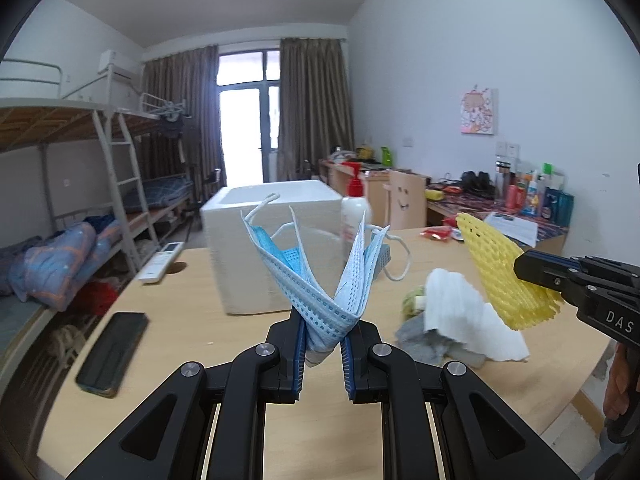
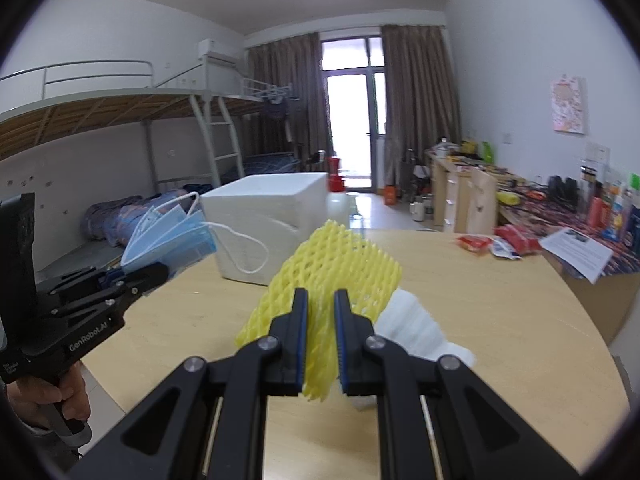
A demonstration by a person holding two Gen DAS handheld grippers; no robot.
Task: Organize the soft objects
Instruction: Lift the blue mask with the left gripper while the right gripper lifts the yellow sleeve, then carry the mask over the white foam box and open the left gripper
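My left gripper [image 1: 323, 346] is shut on a bunch of blue face masks [image 1: 320, 280], held above the wooden table [image 1: 180, 320]; it also shows at the left of the right wrist view [image 2: 152, 272] with the masks [image 2: 172, 236]. My right gripper [image 2: 321, 320] is shut on a yellow foam net sleeve [image 2: 332, 264], held above the table; it shows at the right of the left wrist view [image 1: 520, 268] with the sleeve [image 1: 500, 268]. A white foam sheet [image 1: 464, 312] and a grey cloth [image 1: 424, 336] lie on the table below the sleeve. A white foam box [image 1: 260, 248] stands behind.
A black phone [image 1: 112, 352] and a white remote [image 1: 160, 262] lie at the table's left. A pump bottle with a red top [image 1: 354, 208] stands beside the box. Red snack packets [image 2: 500, 242] and a paper [image 2: 576, 252] lie at the far right. Bunk beds stand on the left.
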